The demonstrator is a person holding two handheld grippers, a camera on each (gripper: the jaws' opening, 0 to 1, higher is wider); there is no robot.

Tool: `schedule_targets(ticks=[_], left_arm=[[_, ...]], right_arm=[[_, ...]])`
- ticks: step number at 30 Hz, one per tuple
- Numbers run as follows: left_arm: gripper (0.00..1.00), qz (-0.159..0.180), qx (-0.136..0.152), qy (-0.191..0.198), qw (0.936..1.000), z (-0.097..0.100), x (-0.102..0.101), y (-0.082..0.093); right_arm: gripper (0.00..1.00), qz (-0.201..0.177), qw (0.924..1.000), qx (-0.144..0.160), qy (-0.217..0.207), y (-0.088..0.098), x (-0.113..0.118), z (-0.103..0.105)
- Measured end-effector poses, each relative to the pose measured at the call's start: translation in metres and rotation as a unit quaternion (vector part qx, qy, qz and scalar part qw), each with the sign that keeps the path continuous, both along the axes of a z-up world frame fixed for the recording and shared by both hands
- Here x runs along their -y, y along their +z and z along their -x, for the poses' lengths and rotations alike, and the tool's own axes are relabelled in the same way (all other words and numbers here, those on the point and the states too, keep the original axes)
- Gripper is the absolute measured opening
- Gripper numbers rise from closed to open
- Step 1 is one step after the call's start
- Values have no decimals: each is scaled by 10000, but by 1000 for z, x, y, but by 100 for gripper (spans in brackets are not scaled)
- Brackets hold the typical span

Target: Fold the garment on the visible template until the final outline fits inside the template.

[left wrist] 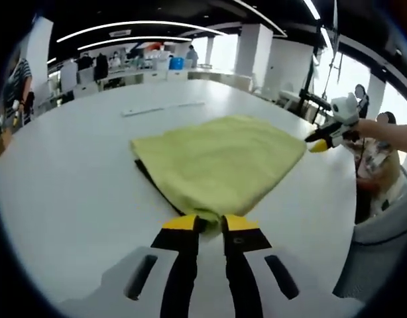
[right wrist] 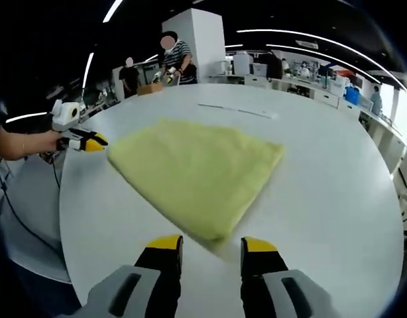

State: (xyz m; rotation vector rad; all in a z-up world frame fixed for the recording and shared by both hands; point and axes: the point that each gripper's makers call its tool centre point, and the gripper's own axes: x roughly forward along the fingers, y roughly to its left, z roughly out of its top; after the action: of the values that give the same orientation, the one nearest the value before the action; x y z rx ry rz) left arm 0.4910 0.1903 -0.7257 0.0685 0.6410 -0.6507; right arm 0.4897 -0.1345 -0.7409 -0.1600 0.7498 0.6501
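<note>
Yellow garment [left wrist: 220, 162] folded flat on the white table [left wrist: 71, 192], a claw at each of two corners.
Left claw [left wrist: 210, 224] is pinched shut on the garment's near corner, a dark template edge [left wrist: 145, 173] peeking out along the left side. Right claw [right wrist: 212, 244] stands open, its near corner lying just ahead, untouched.

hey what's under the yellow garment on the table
A dark sheet's edge, probably the template, peeks out beneath the yellow garment on the white table. The rest is covered.
</note>
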Motion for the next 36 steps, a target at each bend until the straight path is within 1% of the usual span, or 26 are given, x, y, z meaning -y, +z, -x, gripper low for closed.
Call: schedule_targets(ticks=[6, 8, 11, 23, 27, 36], left_arm=[[9, 27, -92, 54, 9999, 0, 2, -7], [10, 27, -126, 57, 9999, 2, 3, -9], [8, 38, -140, 60, 9999, 2, 4, -11], [4, 153, -131, 123, 9997, 0, 3, -9], [0, 182, -164, 112, 9996, 0, 4, -9], [0, 249, -184, 157, 9994, 0, 0, -6]], right_arm=[[16, -16, 9999, -21, -132, -7, 4, -3], [14, 0, 9999, 0, -128, -9, 4, -3], [9, -80, 9998, 8, -166, -9, 4, -4], [3, -71, 10000, 64, 8, -11, -2, -4], [0, -77, 9999, 70, 5, -11, -2, -4], [0, -54, 9999, 111, 7, -9, 1, -5]])
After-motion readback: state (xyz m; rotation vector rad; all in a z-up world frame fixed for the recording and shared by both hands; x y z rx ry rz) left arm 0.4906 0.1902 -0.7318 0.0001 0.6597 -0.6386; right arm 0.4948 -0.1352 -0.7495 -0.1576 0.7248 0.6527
